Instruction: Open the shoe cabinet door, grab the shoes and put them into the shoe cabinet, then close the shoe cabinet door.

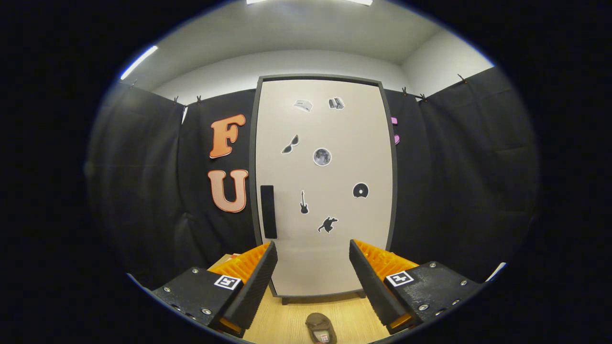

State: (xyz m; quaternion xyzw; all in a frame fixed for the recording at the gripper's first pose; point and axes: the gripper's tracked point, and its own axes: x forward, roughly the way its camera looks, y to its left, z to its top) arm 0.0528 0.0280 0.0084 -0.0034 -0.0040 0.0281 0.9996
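Cream-white door (325, 191) of the shoe cabinet stands shut, straight ahead at 12 o'clock. My tool (313, 277) is wide apart and holds nothing. One shoe (321, 327) lies on the wood floor (287, 320) at 6 o'clock, between my fingers. I think opening comes first: I must reach the dark handle (268, 211) at 11 o'clock.

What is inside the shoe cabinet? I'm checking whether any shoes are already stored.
Cannot tell: the shoe cabinet door is closed, hiding its inside. One shoe lies on the floor before it, between the open gripper's fingers.
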